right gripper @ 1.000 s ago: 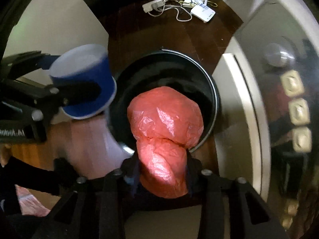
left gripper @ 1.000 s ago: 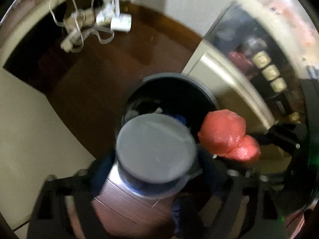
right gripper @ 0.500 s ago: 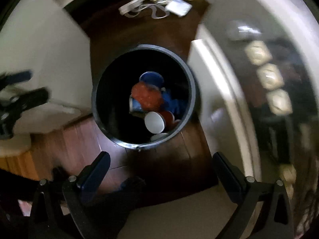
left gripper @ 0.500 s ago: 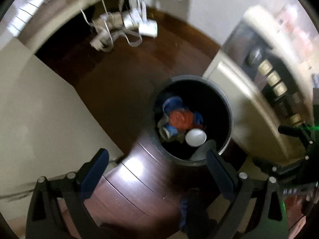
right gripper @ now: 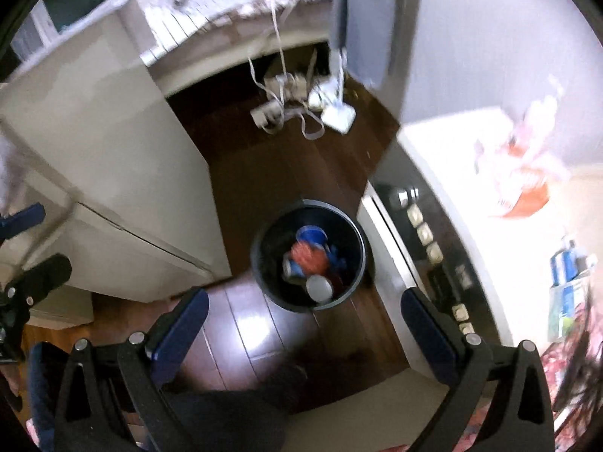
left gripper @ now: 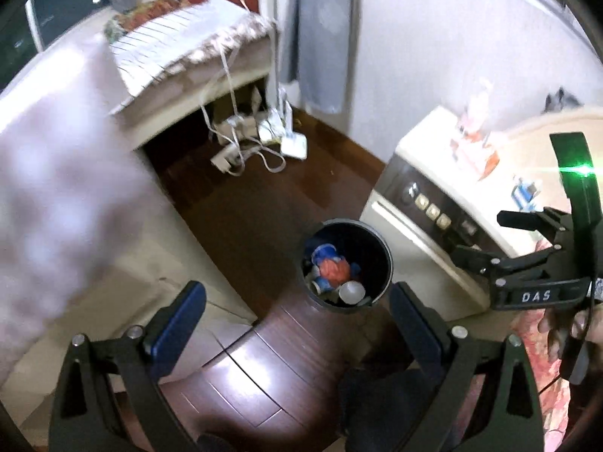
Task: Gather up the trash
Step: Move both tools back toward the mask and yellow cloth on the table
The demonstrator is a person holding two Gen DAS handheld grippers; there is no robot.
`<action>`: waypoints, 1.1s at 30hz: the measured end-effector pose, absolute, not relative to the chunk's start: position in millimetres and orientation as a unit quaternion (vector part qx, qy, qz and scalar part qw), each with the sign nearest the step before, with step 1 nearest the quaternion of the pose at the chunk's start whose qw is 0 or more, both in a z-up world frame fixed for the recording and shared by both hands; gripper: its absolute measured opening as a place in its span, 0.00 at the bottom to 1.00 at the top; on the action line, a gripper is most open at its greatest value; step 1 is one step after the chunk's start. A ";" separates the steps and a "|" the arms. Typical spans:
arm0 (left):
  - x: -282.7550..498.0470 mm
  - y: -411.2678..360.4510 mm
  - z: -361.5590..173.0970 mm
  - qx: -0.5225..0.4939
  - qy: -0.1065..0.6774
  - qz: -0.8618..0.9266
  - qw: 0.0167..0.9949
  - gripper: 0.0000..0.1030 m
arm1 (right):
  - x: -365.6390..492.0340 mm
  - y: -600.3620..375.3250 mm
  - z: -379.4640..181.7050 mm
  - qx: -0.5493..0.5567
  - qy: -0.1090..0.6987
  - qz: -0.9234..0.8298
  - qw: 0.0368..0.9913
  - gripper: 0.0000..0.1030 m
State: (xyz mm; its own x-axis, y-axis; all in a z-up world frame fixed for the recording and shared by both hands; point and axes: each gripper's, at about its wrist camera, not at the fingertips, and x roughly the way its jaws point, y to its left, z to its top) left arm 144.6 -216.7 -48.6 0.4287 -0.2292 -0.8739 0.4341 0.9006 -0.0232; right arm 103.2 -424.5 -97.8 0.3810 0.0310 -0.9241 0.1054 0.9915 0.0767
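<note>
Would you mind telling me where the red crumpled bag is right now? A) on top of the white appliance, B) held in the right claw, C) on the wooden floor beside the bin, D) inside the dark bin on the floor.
D: the red bag lies inside the bin among cups, and both claws are open and empty.

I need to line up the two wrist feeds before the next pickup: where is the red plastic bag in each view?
Left wrist view: the red plastic bag lies inside the black trash bin, just right of centre, low in the picture.
Right wrist view: the bag lies in the same bin, near the centre.
Shared landmark: the white cup just below the bag in both views.
</note>
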 end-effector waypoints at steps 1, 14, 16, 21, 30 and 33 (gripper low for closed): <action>144.0 -212.5 -42.2 0.099 0.492 -0.194 0.843 0.96 | 101.7 -418.1 -80.6 0.065 0.546 -0.016 0.835 1.00; 119.2 -55.3 55.2 0.048 0.408 -0.066 0.909 0.96 | 117.1 -259.9 58.3 0.030 0.441 0.100 0.892 1.00; 119.3 -28.9 60.8 0.042 0.404 -0.035 0.913 0.96 | 121.9 -235.2 71.5 0.025 0.433 0.117 0.893 1.00; 120.6 38.5 69.3 0.023 0.396 0.027 0.917 0.96 | 136.2 -166.4 97.0 -0.003 0.417 0.157 0.895 1.00; 105.4 143.1 81.1 -0.022 0.368 0.076 0.926 0.96 | 161.1 -66.2 113.5 -0.031 0.404 0.199 0.892 1.00; 106.9 174.1 80.1 -0.031 0.367 0.095 0.925 0.96 | 172.7 -42.2 117.5 -0.036 0.401 0.207 0.892 1.00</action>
